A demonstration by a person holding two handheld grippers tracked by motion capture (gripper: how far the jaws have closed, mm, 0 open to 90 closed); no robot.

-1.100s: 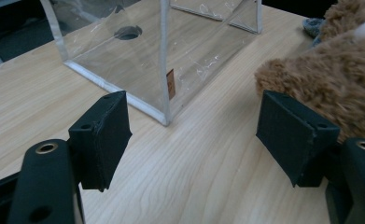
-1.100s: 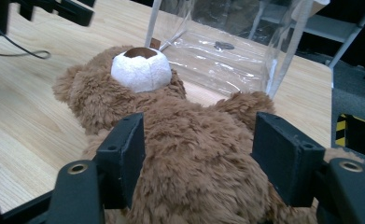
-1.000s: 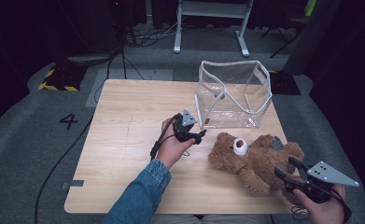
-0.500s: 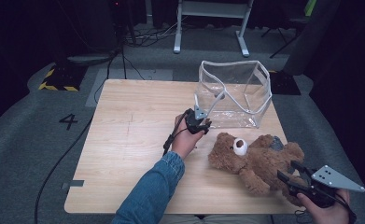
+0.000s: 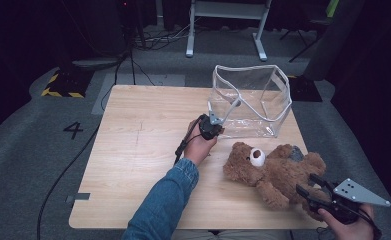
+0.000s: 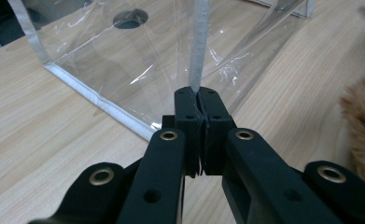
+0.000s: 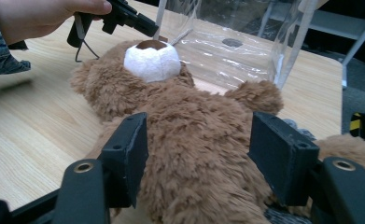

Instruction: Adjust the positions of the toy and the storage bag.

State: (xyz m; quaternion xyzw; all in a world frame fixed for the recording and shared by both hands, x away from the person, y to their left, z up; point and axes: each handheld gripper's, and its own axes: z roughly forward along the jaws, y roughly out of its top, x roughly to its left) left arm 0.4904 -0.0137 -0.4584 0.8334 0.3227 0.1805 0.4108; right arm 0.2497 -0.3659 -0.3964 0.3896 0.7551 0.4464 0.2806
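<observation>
One teddy bear (image 5: 275, 172), one clear bag (image 5: 250, 100)

- A dark numeral "4" (image 5: 74, 130) stands on the grey floor (image 5: 28, 150), just left of the wooden surface (image 5: 133, 150).
- No other text, label or brand can be read.

From my remote station I record the bag (image 5: 250, 100) standing upright on the far right part of the tabletop (image 5: 133, 150), with the teddy bear (image 5: 275, 170) lying on the tabletop just in front of it, toward the near right corner. The left hand-held gripper (image 5: 214, 121) sits at the bag's near left corner, its jaws just closed on the edge strip there, left of the bear's head. The right hand-held gripper (image 5: 313, 192) is at the near right edge, its jaws on either side of the bear's body.
</observation>
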